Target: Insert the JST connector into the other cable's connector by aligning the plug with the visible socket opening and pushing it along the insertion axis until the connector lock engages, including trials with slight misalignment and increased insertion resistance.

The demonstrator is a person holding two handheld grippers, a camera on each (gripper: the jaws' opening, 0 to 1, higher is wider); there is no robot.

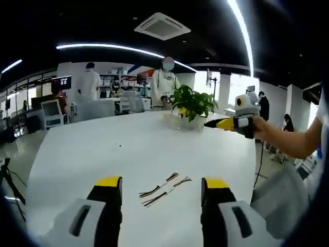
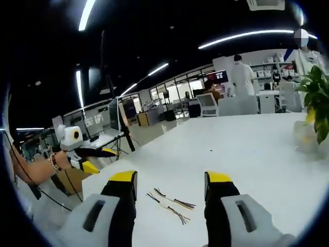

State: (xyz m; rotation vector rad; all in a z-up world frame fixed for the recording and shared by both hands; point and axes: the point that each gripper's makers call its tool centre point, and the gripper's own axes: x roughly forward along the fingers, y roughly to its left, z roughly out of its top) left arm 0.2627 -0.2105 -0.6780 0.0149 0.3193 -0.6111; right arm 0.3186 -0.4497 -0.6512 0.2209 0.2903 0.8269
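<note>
Table: white table (image 1: 103, 149) (image 2: 257, 149), a potted plant (image 1: 193, 103) (image 2: 318, 98) at its far side.
Left gripper (image 1: 161, 189) (image 2: 100, 159): jaws spread, empty, above table.
Right gripper (image 2: 170, 184) (image 1: 218, 124): jaws apart, holding nothing.
Cables: two JST cables (image 1: 165, 187) (image 2: 171, 203) flat on table, side by side, unjoined, beyond the jaws.

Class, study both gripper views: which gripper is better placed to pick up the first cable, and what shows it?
Neither clearly. The left gripper and the right gripper each hover open with the two cables on the white table framed between their jaws. Either could probably descend first.
</note>
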